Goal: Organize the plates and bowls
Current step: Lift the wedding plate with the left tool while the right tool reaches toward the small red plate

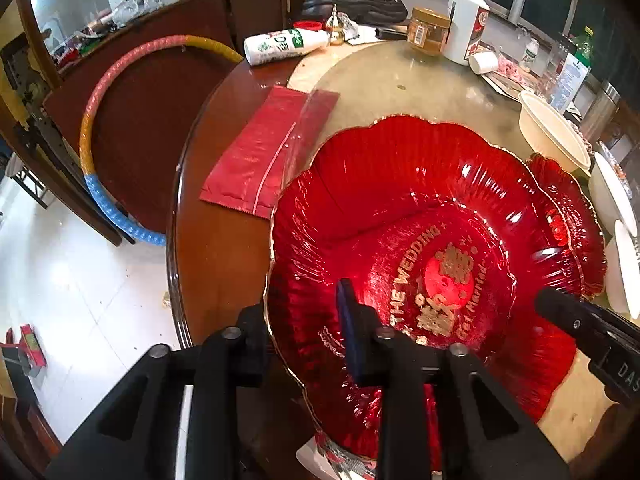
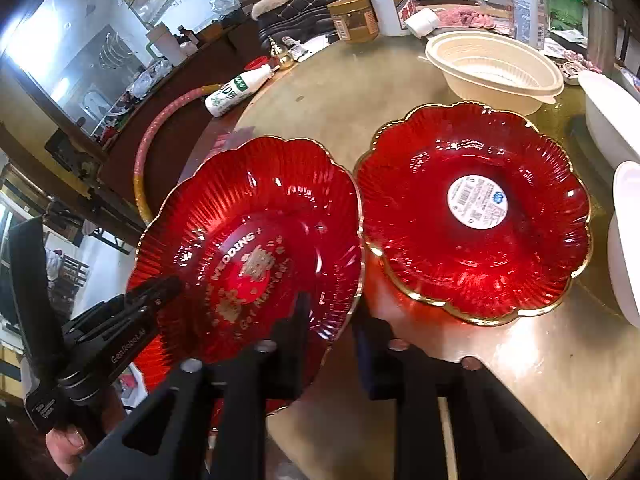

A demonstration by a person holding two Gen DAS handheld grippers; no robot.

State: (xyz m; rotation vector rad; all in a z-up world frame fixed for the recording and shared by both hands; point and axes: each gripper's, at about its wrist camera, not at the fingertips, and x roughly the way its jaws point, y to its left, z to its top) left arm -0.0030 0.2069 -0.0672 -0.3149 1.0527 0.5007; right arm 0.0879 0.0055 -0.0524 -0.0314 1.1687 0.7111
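Both our tongs straddle the rim of one red plate with gold wedding lettering (image 2: 248, 248), at the near edge of the round table (image 1: 216, 280): our left tongs (image 1: 304, 320) have one finger outside the rim and one blue-padded finger inside, and our right tongs (image 2: 332, 328) sit the same way on the opposite side. On each the fingers stand a little apart across the thin rim, and we cannot tell whether the pads press on it or have let go. We also cannot tell whether this plate rests on the table or is lifted, though it looks tilted. Just beside it on the right, rims almost touching, lies a second red plate (image 2: 472, 208) with a white sticker at its centre, flat on the table's pale turntable (image 2: 340, 92). Beyond that stand cream bowls (image 2: 492, 68), nested, and white bowls (image 2: 612, 120) at the right edge. We judge the next move is stacking the lettered plate onto its twin, a short carry rightward; our right hand is nearer.
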